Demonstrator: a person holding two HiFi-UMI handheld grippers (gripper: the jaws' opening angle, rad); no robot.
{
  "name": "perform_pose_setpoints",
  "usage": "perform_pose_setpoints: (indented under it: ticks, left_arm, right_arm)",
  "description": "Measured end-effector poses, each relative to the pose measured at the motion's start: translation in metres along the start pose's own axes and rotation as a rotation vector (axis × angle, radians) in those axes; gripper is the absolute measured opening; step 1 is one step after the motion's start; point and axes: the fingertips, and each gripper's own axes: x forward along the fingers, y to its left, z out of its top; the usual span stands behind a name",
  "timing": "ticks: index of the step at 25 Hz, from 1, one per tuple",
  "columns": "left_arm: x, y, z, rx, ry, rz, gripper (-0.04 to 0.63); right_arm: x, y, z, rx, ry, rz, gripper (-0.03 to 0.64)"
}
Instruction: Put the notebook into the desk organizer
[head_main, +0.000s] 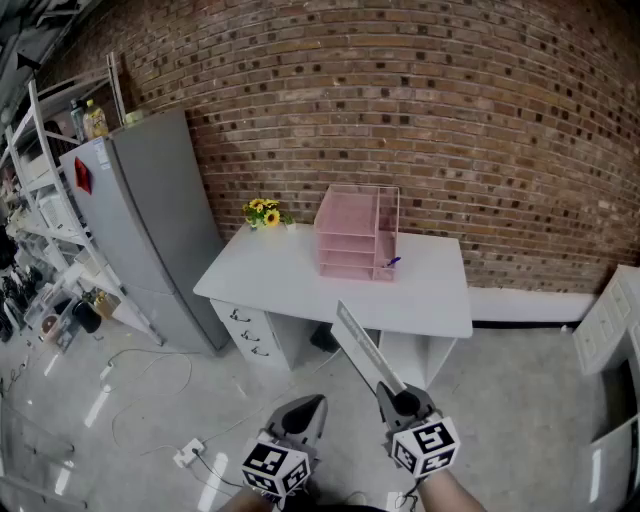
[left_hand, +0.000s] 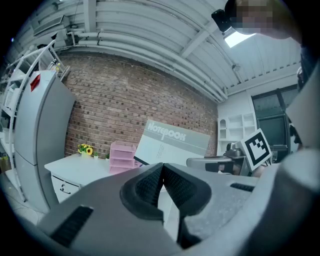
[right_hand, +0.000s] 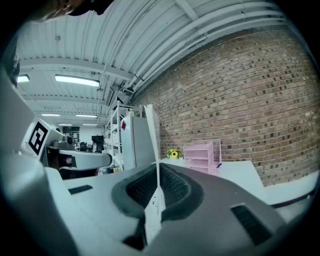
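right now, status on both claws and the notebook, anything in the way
Right claw shut on notebook, held edge-up. Left claw shut, empty. Desk organizer on the desk ahead, not reached. Power strip on floor, off left.

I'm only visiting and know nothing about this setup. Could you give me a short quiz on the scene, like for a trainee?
1. Which gripper holds the notebook: A) left, B) right?
2. True or false: the organizer stands on the floor.
3. Fill in: in the head view, the flowers stand on the desk to the organizer's ____.
Key: 1 B, the right gripper has its jaws clamped on it. 2 False, on the desk. 3 left.
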Motion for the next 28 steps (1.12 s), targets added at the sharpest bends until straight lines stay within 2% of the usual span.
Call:
perform_pose_setpoints:
  ticks: [19, 28]
  left_arm:
    - [0.01, -0.006, 0.0, 0.014, 0.002, 0.008, 0.005]
    - [0.03, 0.003, -0.004, 0.014, 0.005, 0.004, 0.005]
  right_arm:
    - [-0.002, -0.012, -0.001, 0.002, -0.014, 0.008, 0.012]
    - [0.016, -0.026, -0.002, 0.002, -0.013, 0.011, 0.012]
